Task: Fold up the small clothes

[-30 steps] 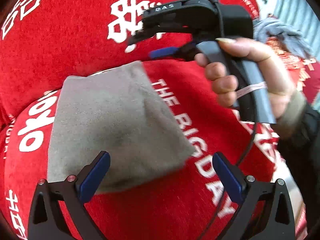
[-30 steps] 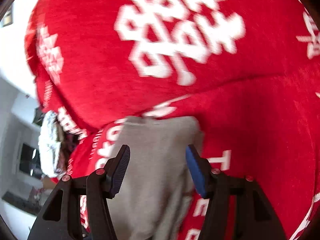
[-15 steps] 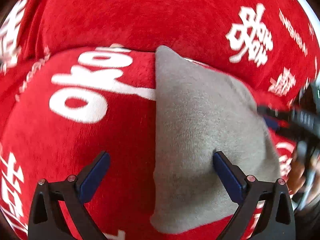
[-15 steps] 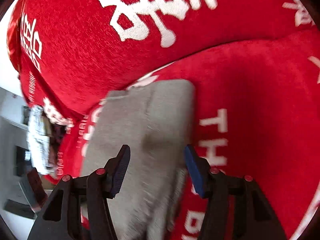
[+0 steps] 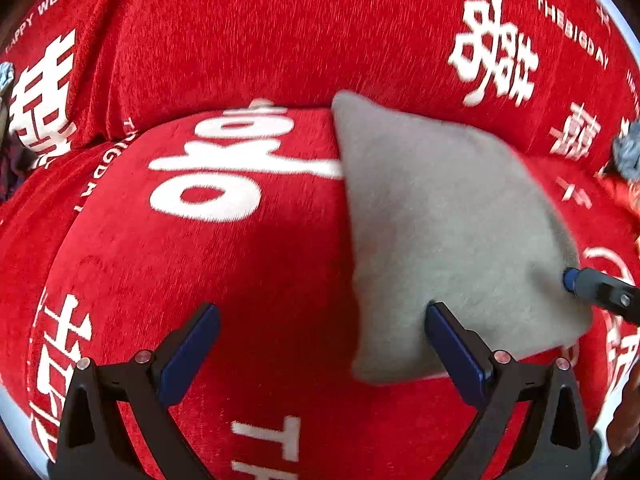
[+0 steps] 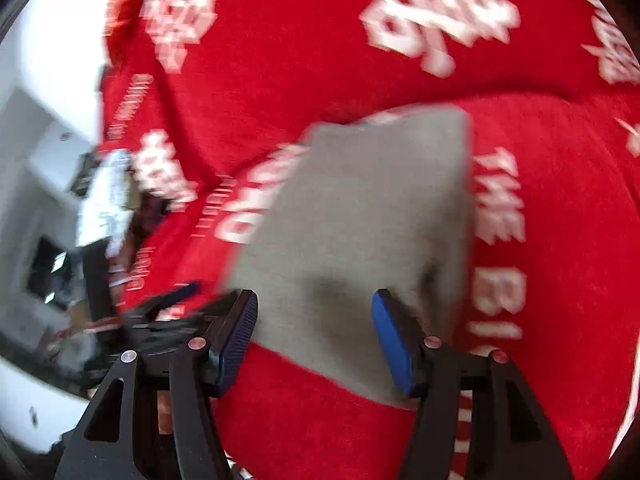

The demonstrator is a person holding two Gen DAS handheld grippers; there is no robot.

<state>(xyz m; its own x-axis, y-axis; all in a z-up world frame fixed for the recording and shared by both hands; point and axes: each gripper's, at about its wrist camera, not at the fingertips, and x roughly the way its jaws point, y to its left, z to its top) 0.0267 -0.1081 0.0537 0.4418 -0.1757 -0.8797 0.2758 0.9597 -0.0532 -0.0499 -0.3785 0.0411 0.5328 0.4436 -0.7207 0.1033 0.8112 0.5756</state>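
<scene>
Folded grey cloth lies flat on red cover. Left gripper spread wide, empty; cloth under its right finger. Right gripper agape over cloth's near edge, gripping nothing.

In the left wrist view, the folded cloth is laid on the seat cushion, right of centre in the frame. The back cushion is set behind it, across the upper frame. The left gripper is placed at the bottom, jaws spread; its right finger lies over the cloth's lower edge, its left finger over bare cushion. The right gripper's fingertip is seen at the right edge, touching the cloth's right side.

In the right wrist view, the cloth is found at centre, with the right gripper below it, jaws apart. The left gripper is glimpsed at lower left, blurred.
</scene>
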